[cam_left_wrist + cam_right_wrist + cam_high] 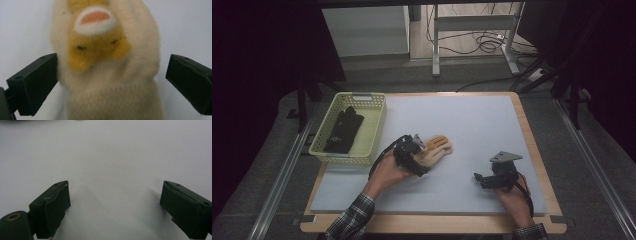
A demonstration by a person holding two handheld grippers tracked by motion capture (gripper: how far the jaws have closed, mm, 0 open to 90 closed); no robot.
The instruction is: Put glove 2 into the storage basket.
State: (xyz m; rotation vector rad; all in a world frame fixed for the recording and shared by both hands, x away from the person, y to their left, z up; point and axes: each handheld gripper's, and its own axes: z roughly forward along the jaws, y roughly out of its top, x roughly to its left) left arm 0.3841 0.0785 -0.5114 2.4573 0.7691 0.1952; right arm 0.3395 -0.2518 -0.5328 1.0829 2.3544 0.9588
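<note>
Cream plush mitten (434, 150) with an orange animal face lies on the grey tabletop (472, 125), right of a yellow-green basket (374, 127) holding something dark and indistinct. Left tongs (414, 152) cover its cuff from above; the left gripper view shows jaws wide apart either side, unclosed. Right tongs (479, 178), gaping empty, hover over bare mat
</note>
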